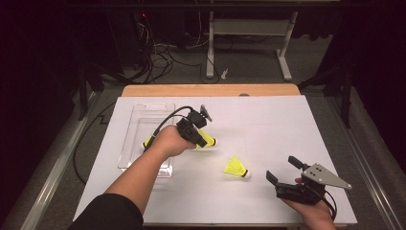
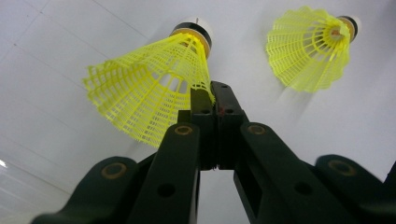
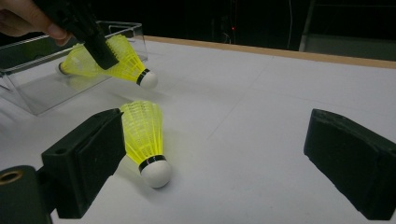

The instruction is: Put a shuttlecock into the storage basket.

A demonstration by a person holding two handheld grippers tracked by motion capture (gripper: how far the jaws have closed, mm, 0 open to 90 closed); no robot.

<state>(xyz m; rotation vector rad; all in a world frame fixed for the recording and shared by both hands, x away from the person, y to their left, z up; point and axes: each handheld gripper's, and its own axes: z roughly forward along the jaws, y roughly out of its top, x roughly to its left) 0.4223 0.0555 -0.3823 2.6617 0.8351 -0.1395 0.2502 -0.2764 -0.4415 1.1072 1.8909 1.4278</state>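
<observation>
My left gripper (image 1: 200, 138) is shut on the skirt edge of a yellow shuttlecock (image 1: 208, 141) and holds it just right of the clear tray (image 1: 143, 108). In the left gripper view the jaws (image 2: 215, 95) pinch the mesh of this shuttlecock (image 2: 149, 93), whose cork points away. A second yellow shuttlecock (image 1: 237, 167) lies on the white table sheet, also seen at the upper right of the left gripper view (image 2: 308, 46). My right gripper (image 1: 283, 169) rests open at the front right. Its jaws (image 3: 219, 154) stand wide, with the lying shuttlecock (image 3: 144, 140) by the left one.
A third yellow shuttlecock (image 1: 148, 142) lies inside the clear tray (image 3: 28, 56), where the right gripper view also shows it (image 3: 77, 63). The white sheet (image 1: 287, 124) covers the table up to a wooden strip at the far edge. Cables and table legs stand on the floor beyond.
</observation>
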